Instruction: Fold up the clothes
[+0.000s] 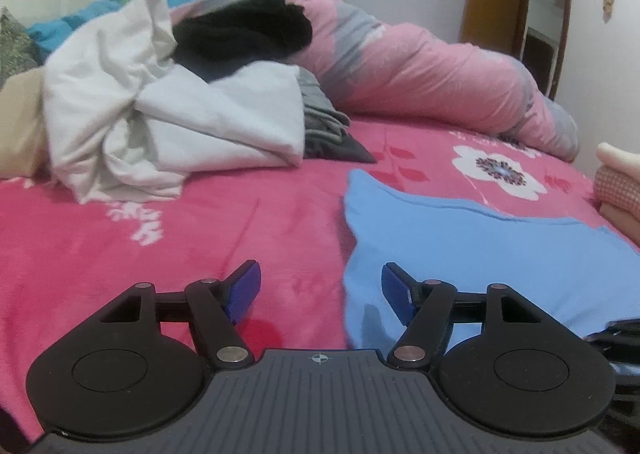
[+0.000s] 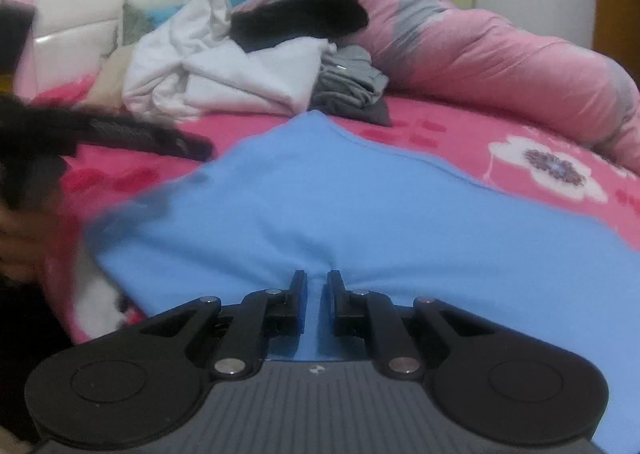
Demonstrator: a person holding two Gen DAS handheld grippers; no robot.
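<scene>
The right gripper point(image 2: 317, 290) is clamped on a pinch of the light blue garment point(image 2: 360, 221), which spreads ahead of it over the pink floral bedspread point(image 2: 460, 133). The left gripper point(image 1: 318, 284) has its jaws spread with nothing between them, the garment's edge just to its right. Farther ahead lies a heap of white point(image 1: 160, 113), black point(image 1: 248, 29) and grey clothes point(image 1: 324, 121), with a rolled pink quilt point(image 1: 440, 73) behind. Nothing blocks either gripper.
</scene>
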